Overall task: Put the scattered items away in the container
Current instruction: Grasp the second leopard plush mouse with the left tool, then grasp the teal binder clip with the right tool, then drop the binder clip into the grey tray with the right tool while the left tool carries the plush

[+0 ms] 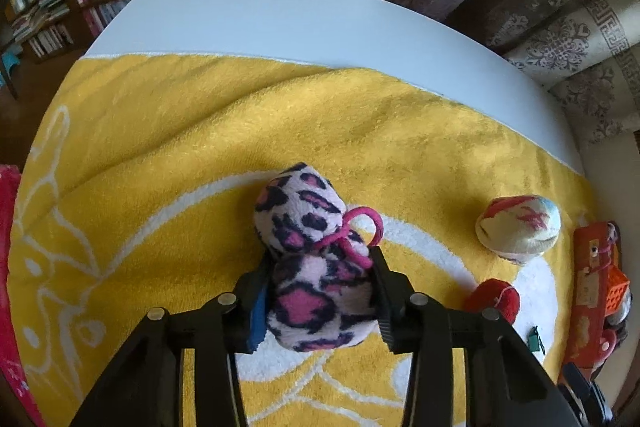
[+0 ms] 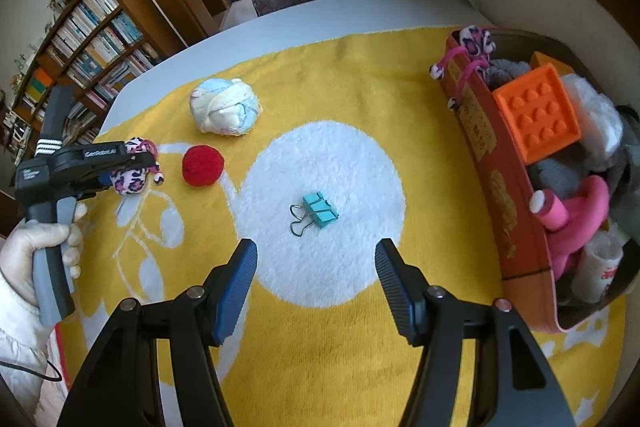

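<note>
Left gripper (image 1: 320, 301) squeezing the spotted plush (image 1: 312, 259) on the yellow towel (image 1: 160, 131), right gripper (image 2: 316, 275) wide open, empty, above the blue clip (image 2: 318, 213), box (image 2: 508, 195) at right, full of toys

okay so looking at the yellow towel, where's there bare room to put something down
Free: the far yellow towel beyond the pale fabric ball, and the white circle around the teal binder clip. Crowded: the box, heaped full, and the near-left patch with the red ball and leopard plush toy.

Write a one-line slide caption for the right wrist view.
Open right gripper hovers over a teal binder clip on the yellow towel, beside the toy-filled box.
</note>
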